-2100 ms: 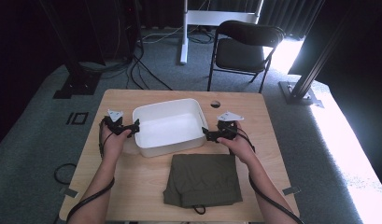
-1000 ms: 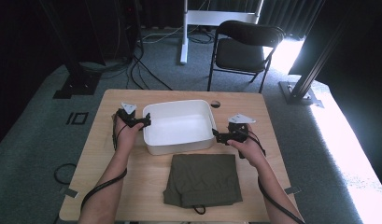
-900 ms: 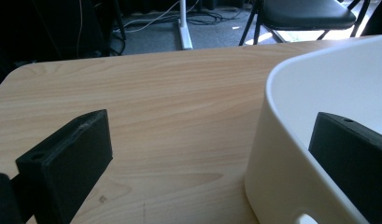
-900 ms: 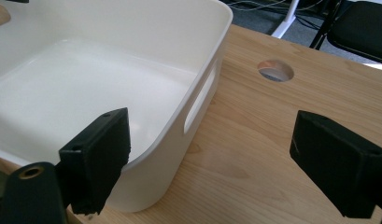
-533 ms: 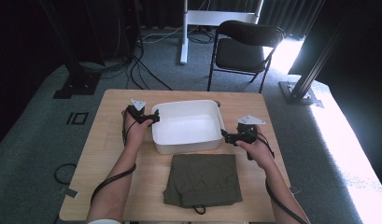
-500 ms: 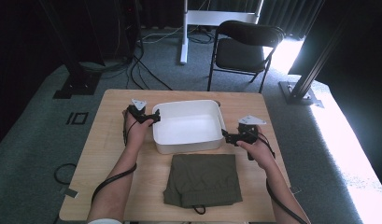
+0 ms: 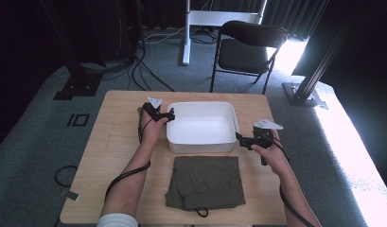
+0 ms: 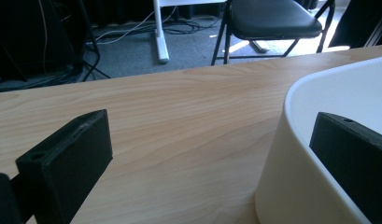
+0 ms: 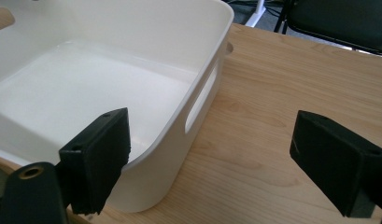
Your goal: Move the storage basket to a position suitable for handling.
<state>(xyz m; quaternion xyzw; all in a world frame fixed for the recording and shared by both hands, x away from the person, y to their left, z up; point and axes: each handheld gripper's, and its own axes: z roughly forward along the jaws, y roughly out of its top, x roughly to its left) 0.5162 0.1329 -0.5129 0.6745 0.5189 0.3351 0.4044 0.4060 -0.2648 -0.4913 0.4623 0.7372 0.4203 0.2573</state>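
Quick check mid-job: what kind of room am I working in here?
Probably a lab or recording studio, not a home: grey carpet with loose cables, dark curtains, a metal rig post, and a lone folding chair behind the wooden table.

A light wooden table (image 7: 110,142) carries a white tub (image 7: 203,125) and, nearer the person, folded olive cloth (image 7: 204,182)

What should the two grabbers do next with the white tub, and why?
Probably draw both grippers back from the white tub. The left gripper and right gripper stand open, each with one jaw inside the wall and one outside, gripping nothing. The tub sits flat on the table, behind the folded green cloth, which likely comes next.
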